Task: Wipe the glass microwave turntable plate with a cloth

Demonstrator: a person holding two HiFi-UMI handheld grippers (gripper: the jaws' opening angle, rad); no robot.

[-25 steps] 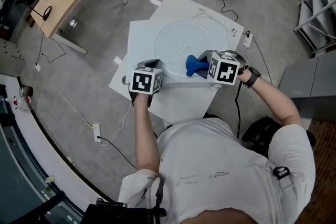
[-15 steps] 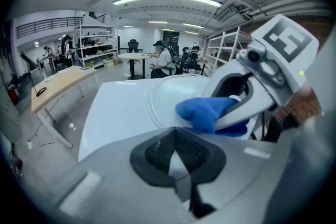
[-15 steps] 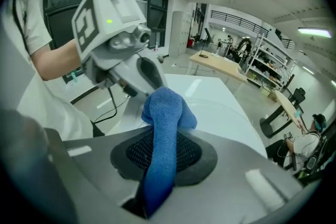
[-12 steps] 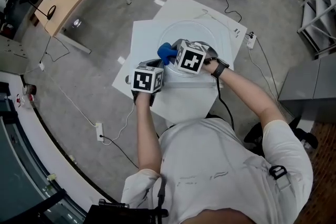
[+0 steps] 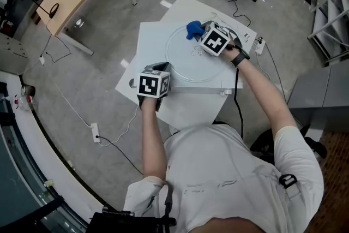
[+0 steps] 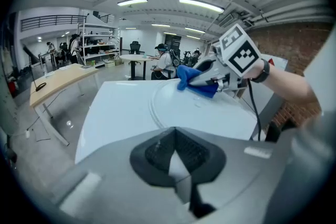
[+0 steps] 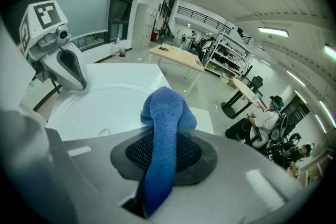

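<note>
The round clear glass turntable plate (image 5: 191, 60) lies flat on the white square table (image 5: 148, 41), the left gripper (image 5: 162, 69) is clamped on its near left rim, and the right gripper (image 5: 201, 30), clenched on a blue terry cloth (image 5: 193, 28), presses that cloth on the plate's far rim.

The middle of the glass plate (image 5: 188, 60) is lying open, while the right gripper (image 5: 202, 30) with its blue cloth (image 5: 192, 28) is blocking the far edge and the left gripper (image 5: 165, 67) the near one.
</note>
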